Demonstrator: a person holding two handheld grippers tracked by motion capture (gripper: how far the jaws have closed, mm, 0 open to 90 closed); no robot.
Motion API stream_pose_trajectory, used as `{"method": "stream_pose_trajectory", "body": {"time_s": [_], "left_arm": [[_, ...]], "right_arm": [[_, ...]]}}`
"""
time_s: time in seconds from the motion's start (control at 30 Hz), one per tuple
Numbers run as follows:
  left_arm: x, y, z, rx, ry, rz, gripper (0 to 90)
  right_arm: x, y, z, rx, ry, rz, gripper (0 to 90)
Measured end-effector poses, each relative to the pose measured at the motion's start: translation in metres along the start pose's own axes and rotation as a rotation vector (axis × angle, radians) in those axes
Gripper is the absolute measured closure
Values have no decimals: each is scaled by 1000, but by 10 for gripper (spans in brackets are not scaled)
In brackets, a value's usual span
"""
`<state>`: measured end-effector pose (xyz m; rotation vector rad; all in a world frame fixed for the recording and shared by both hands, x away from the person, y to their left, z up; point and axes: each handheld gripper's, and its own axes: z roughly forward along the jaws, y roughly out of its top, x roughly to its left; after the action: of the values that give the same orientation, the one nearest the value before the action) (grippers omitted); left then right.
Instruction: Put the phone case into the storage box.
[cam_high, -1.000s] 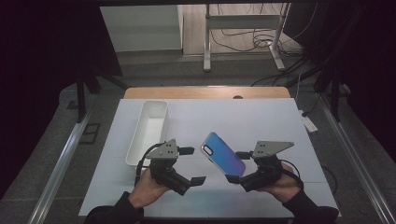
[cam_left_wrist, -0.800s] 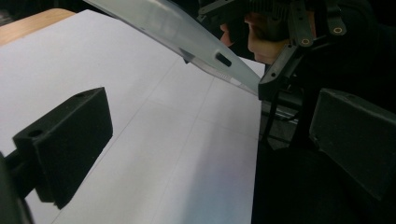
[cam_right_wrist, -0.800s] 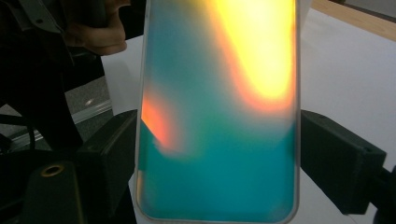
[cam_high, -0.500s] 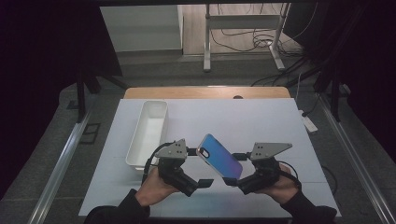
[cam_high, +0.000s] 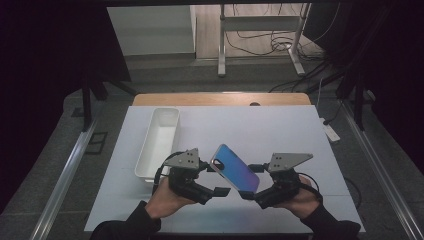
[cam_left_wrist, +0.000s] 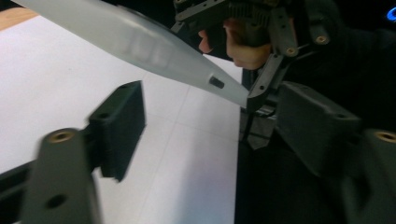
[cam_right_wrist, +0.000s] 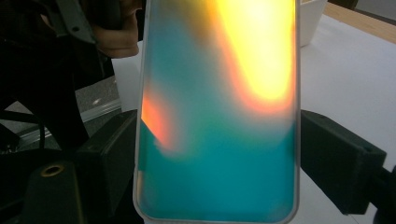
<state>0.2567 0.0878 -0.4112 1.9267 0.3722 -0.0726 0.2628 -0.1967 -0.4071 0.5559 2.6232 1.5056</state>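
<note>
A phone case (cam_high: 235, 167) with a blue-to-violet sheen is held tilted above the white mat. My right gripper (cam_high: 251, 194) is shut on its lower end, and in the right gripper view the case (cam_right_wrist: 219, 93) stands between both pads of that gripper (cam_right_wrist: 217, 154). My left gripper (cam_high: 214, 179) sits just left of the case's upper end. Its jaws have just been closing. In the left gripper view the pale case edge (cam_left_wrist: 140, 42) runs across above and beyond the left gripper (cam_left_wrist: 210, 107), with nothing between the pads.
A long white tray (cam_high: 165, 110) lies on the mat's left side, close behind the left hand. The white mat (cam_high: 270, 130) covers a wooden table (cam_high: 220, 98). A power strip (cam_high: 331, 132) lies on the floor to the right.
The left gripper's jaws have drawn closer together and the left hand has edged slightly towards the case. The right gripper and the case have stayed in place.
</note>
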Motion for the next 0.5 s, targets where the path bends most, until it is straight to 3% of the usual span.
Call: {"method": "stream_pose_trajectory", "body": {"time_s": [0.5], "left_arm": [[4, 0, -6, -5, -74, -28, 678]], "right_arm": [[0, -1, 1, -2, 18, -9, 167]]}}
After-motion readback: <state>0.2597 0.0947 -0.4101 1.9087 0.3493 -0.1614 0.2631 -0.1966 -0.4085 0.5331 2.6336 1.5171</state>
